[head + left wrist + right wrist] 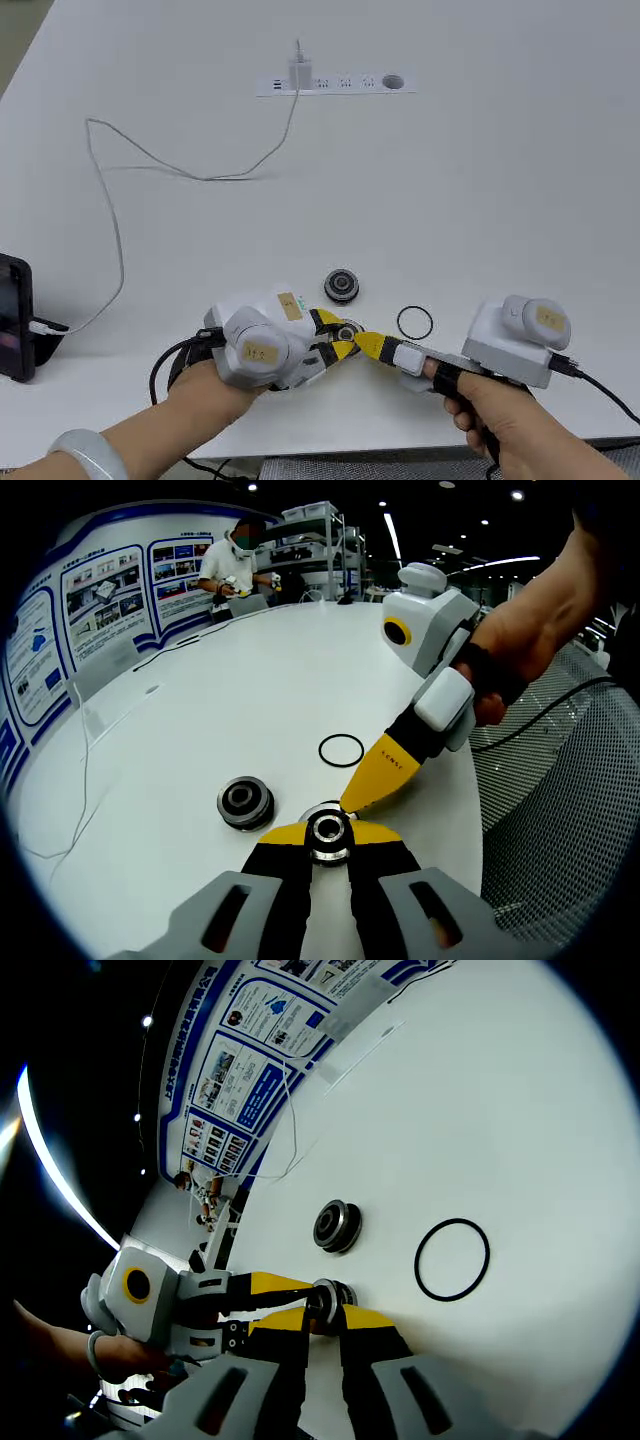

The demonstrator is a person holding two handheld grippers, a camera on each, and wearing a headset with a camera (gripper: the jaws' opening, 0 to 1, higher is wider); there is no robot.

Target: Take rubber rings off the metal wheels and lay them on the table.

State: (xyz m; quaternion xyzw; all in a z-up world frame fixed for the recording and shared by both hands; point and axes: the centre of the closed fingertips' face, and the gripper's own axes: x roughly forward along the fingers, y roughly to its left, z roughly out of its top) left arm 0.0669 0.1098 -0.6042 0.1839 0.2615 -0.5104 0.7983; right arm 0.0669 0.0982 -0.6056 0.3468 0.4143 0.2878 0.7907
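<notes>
Left gripper (335,340) is clamped tight on a metal wheel (328,833). The right gripper (325,1318) has its jaws drawn nearly together right at that wheel's rim, but I can't tell if it's actually got rubber pinched. One rubber ring (415,322) lies flat on the table (480,180) just past the right gripper's tip, and a second wheel (342,285) sits just beyond the left gripper's tips. My guess is the wheel is hard, heavy-ish and slick, so grip it across the faces, while the ring is light and stretchy, so nip its outer edge and peel.
</notes>
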